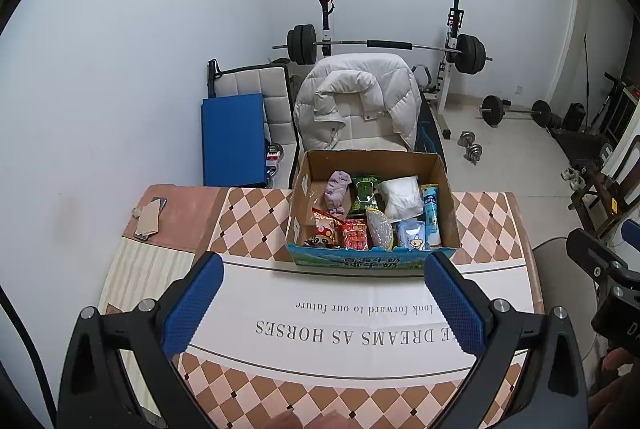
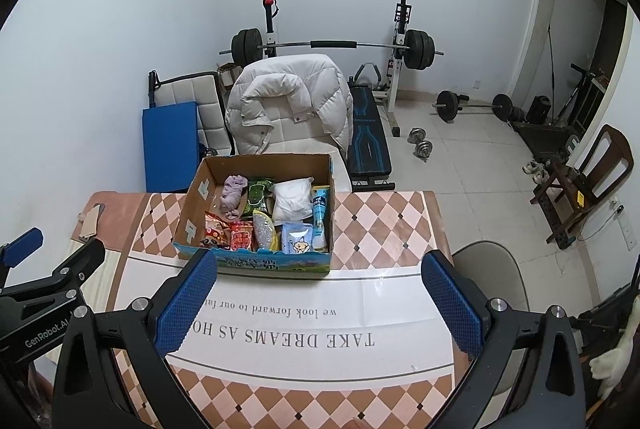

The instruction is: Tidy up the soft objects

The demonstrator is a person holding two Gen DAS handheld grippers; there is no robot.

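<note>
An open cardboard box (image 1: pixel 302 185) (image 2: pixel 192 189) stands on the table's far half. It holds a purple cloth (image 1: pixel 337 189) (image 2: pixel 233 194), a green packet (image 1: pixel 364 194) (image 2: pixel 258 198), a white soft bag (image 1: pixel 402 198) (image 2: pixel 293 204), red snack packets (image 1: pixel 354 233) (image 2: pixel 240 235), a light blue pouch (image 1: pixel 412 234) (image 2: pixel 297 237) and a blue tube (image 1: pixel 432 215) (image 2: pixel 321 217). My left gripper (image 1: pixel 324 303) is open and empty, held above the table in front of the box. My right gripper (image 2: pixel 320 299) is open and empty, in front of the box and to the right of it.
The table (image 1: pixel 248 213) (image 2: pixel 384 225) has a checkered cloth with a white printed band. A phone and card (image 1: pixel 150 215) (image 2: pixel 91 219) lie at its far left. Behind stand a chair with a white jacket (image 1: pixel 356 97) (image 2: pixel 288 93), a barbell rack and weights.
</note>
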